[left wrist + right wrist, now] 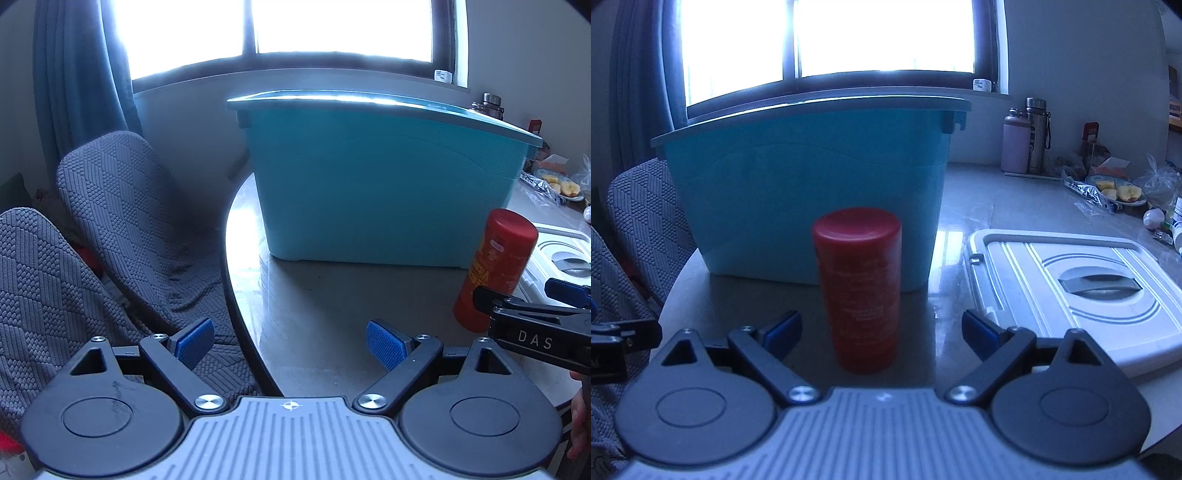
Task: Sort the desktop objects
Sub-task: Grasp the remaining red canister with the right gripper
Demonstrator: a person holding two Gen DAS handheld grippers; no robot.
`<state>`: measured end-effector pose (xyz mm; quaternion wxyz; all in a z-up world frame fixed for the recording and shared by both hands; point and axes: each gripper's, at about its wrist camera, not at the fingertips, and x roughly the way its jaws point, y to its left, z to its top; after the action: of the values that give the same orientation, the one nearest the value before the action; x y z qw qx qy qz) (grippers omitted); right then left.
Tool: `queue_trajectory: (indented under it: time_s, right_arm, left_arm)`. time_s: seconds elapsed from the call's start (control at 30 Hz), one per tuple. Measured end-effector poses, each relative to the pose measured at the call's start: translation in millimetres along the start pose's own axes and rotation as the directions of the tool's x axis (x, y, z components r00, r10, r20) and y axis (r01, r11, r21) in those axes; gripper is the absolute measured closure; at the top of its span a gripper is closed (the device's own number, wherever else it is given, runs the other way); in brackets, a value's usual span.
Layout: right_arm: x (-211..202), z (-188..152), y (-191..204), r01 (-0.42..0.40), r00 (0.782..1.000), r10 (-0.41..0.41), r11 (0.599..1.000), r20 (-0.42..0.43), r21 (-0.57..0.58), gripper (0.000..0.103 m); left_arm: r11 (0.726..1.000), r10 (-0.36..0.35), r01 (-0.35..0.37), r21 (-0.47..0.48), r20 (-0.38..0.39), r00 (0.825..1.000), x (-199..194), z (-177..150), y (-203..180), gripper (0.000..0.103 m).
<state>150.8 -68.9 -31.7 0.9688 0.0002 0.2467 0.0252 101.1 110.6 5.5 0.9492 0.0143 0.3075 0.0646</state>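
A red cylindrical canister [858, 291] stands upright on the grey table, in front of a large teal storage bin [812, 192]. My right gripper [882, 334] is open, its blue pads either side of the canister's base with a gap on each side. In the left wrist view the same canister [493, 266] stands at the right, with the right gripper's black fingers [517, 308] next to it. My left gripper [291, 343] is open with nothing between its pads, over the table's rounded left edge, short of the teal bin [384, 177].
A white bin lid [1071, 288] with a grey handle lies flat to the right. Two flasks [1027, 136], a plate of apple slices [1119, 194] and plastic wrappers crowd the far right. Grey-covered chairs [110, 206] stand off the table's left edge [231, 295].
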Motion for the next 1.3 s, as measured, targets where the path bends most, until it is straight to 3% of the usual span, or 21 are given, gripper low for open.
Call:
queue_trajectory:
  time_s: [0.43, 0.5, 0.9, 1.3]
  right_arm:
    - [21.1, 6.2, 5.0, -0.005, 1.000, 0.005, 1.000, 0.007, 0.002, 0.012]
    - [22.2, 9.0, 7.1, -0.023, 1.000, 0.023, 0.999, -0.004, -0.025, 0.054]
    - [5.7, 12.7, 8.5, -0.025, 0.999, 0.025, 0.999, -0.025, -0.033, 0.054]
    - [-45.4, 21.6, 14.1, -0.024, 1.000, 0.025, 0.999, 0.019, -0.048, 0.054]
  left_arm:
    - [1.000, 0.010, -0.010, -0.006, -0.022, 1.000, 15.3, 3.5, 4.2, 0.012]
    - [1.000, 0.010, -0.010, -0.009, -0.022, 1.000, 16.6, 3.9, 5.2, 0.012]
    - [1.000, -0.002, 0.002, -0.010, 0.009, 1.000, 0.5, 0.7, 7.5, 0.012]
    - [1.000, -0.025, 0.026, -0.004, 0.063, 0.998, -42.0, -12.1, 16.4, 0.012]
